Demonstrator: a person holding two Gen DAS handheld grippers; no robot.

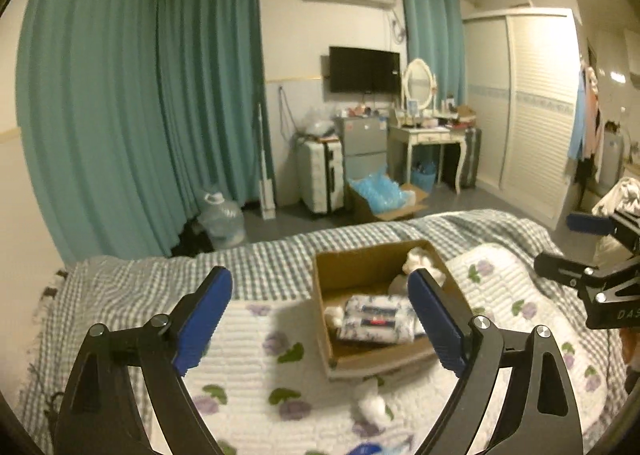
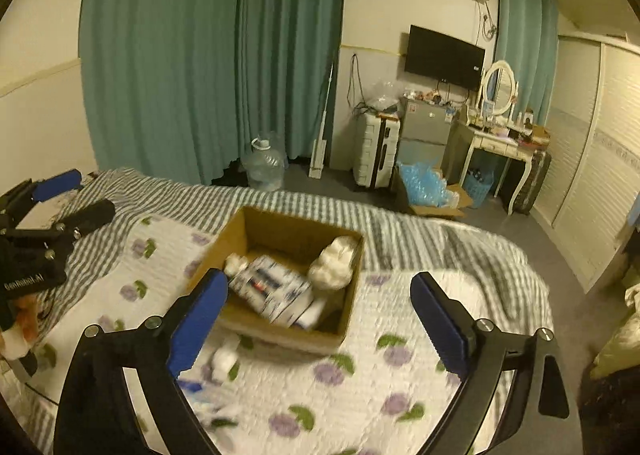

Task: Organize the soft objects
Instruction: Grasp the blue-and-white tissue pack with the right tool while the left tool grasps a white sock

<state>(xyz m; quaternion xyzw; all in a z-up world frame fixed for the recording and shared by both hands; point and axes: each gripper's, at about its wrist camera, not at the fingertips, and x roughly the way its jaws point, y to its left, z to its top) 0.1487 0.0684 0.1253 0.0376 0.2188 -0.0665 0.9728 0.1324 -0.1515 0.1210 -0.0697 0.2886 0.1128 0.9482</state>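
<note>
A cardboard box (image 1: pixel 360 267) (image 2: pixel 288 223) stands on the bed. Inside lie a blue-white tissue pack (image 1: pixel 380 317) (image 2: pixel 272 287), white cotton-like lumps (image 1: pixel 420 259) (image 2: pixel 334 261) and a small white ball (image 2: pixel 236 263). Another white soft lump (image 1: pixel 370 403) (image 2: pixel 224 361) lies on the quilt in front of the box. A blue-white item (image 1: pixel 366 449) shows at the bottom edge. My left gripper (image 1: pixel 320 295) is open and empty above the quilt, in front of the box. My right gripper (image 2: pixel 318 301) is open and empty over the box's near edge.
The bed has a white floral quilt (image 1: pixel 248 371) (image 2: pixel 360 395) over a checked blanket (image 1: pixel 160 275). Beyond it stand a water jug (image 1: pixel 222 219), suitcase (image 1: pixel 322 175), floor box of blue bags (image 1: pixel 384 195), dresser (image 1: pixel 424 135) and wardrobe (image 1: pixel 532 103).
</note>
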